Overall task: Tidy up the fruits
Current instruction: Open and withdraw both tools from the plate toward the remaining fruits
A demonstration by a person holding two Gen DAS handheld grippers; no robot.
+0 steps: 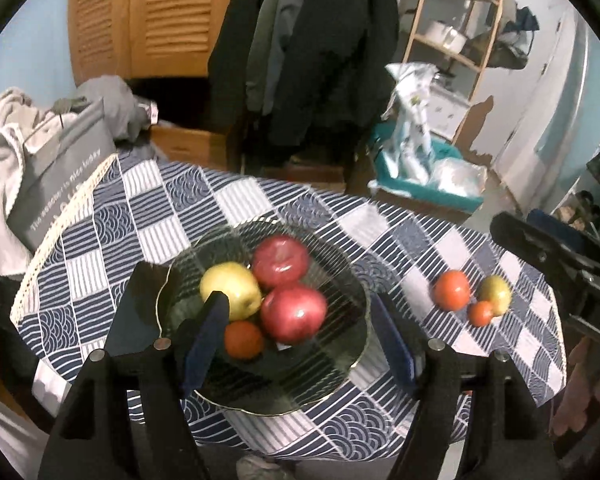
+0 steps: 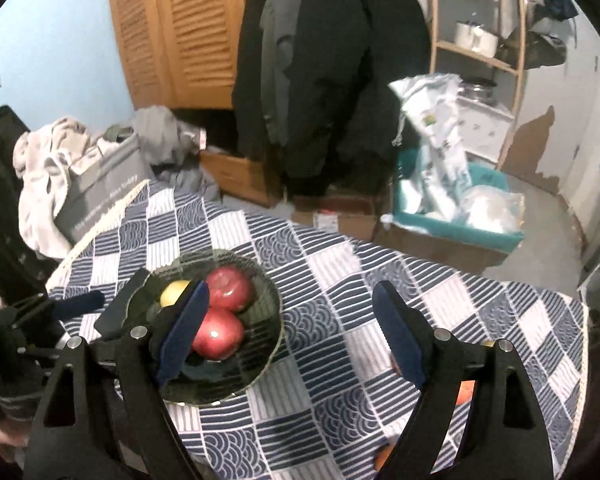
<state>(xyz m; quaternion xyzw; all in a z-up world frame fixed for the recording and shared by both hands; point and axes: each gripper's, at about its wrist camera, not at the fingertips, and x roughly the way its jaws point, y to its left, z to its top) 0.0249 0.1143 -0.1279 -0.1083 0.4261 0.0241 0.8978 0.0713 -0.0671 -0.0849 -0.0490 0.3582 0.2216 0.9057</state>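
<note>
- We see a dark glass plate (image 1: 340, 376) on the counter (image 1: 380, 232), which wears a blue-and-white patterned cloth.
- On the plate sit two red apples, one farther back (image 1: 281, 262) and one nearer (image 1: 293, 313), touching each other, with a yellow apple (image 1: 230, 289) just beside them on the left and a small orange fruit (image 1: 244, 339) in front.
- Well apart from the plate, toward the right side of the counter, lie three more fruits in a tight cluster: an orange-red one (image 1: 452, 290), a smaller orange-red one (image 1: 480, 313) and a yellow-green one (image 1: 495, 294).
- Our left claw (image 1: 300, 340) hangs above the plate with its blue-padded fingers spread wide, gripping nothing.
- Our right claw (image 2: 290, 334) is likewise spread and empty over the cloth just right of the plate; from its view the plate lies behind its left finger.
- Beyond the counter we see hanging dark coats (image 1: 312, 48), a louvered wooden door (image 1: 148, 16), a grey bag (image 1: 64, 172) and a teal bin (image 1: 432, 192).
</note>
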